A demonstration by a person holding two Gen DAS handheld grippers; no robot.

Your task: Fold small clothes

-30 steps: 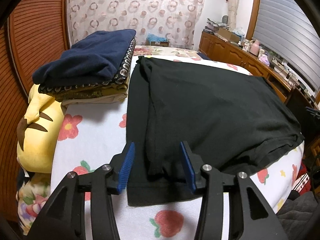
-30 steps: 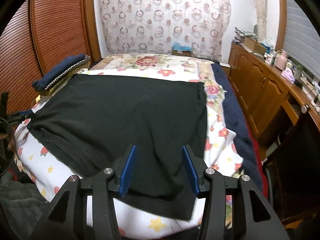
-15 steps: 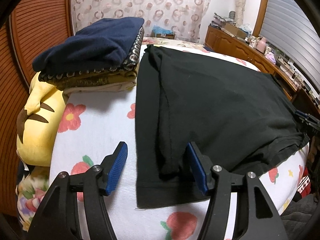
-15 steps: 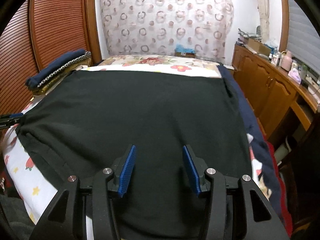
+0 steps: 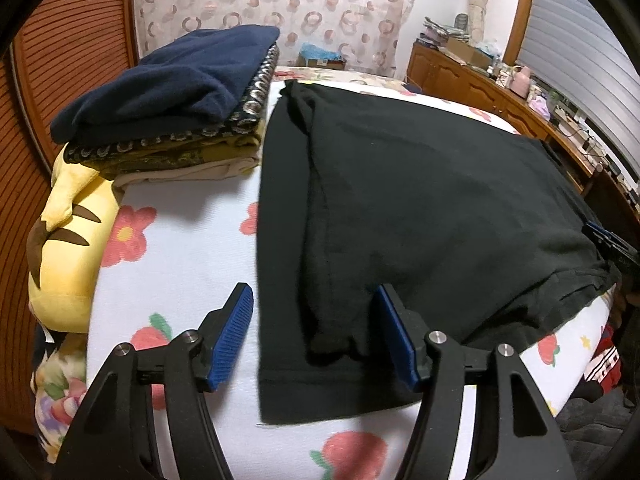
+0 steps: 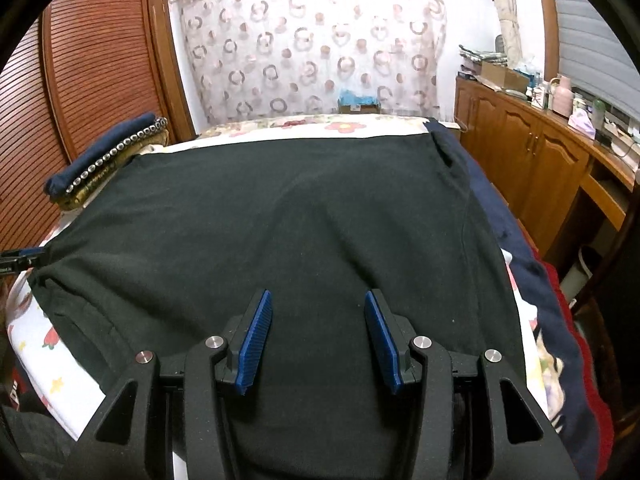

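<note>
A black garment (image 5: 420, 200) lies spread flat on the flowered bed sheet (image 5: 176, 264), with a sleeve folded inward along its left side. It fills the middle of the right wrist view (image 6: 280, 232). My left gripper (image 5: 316, 336) is open and empty, low over the garment's near left corner, its fingers astride the folded sleeve end. My right gripper (image 6: 318, 340) is open and empty, just above the garment's near edge. Its tip (image 5: 600, 236) shows at the right of the left wrist view.
A stack of folded clothes (image 5: 176, 108) topped by a navy piece sits at the back left, also seen in the right wrist view (image 6: 108, 156). A yellow plush pillow (image 5: 68, 240) lies left of the bed. A wooden cabinet (image 6: 540, 160) lines the right wall.
Both grippers moved forward and lower over the garment. The left gripper's jaws opened wider, around the folded sleeve end. The right gripper came over the garment's near edge.
</note>
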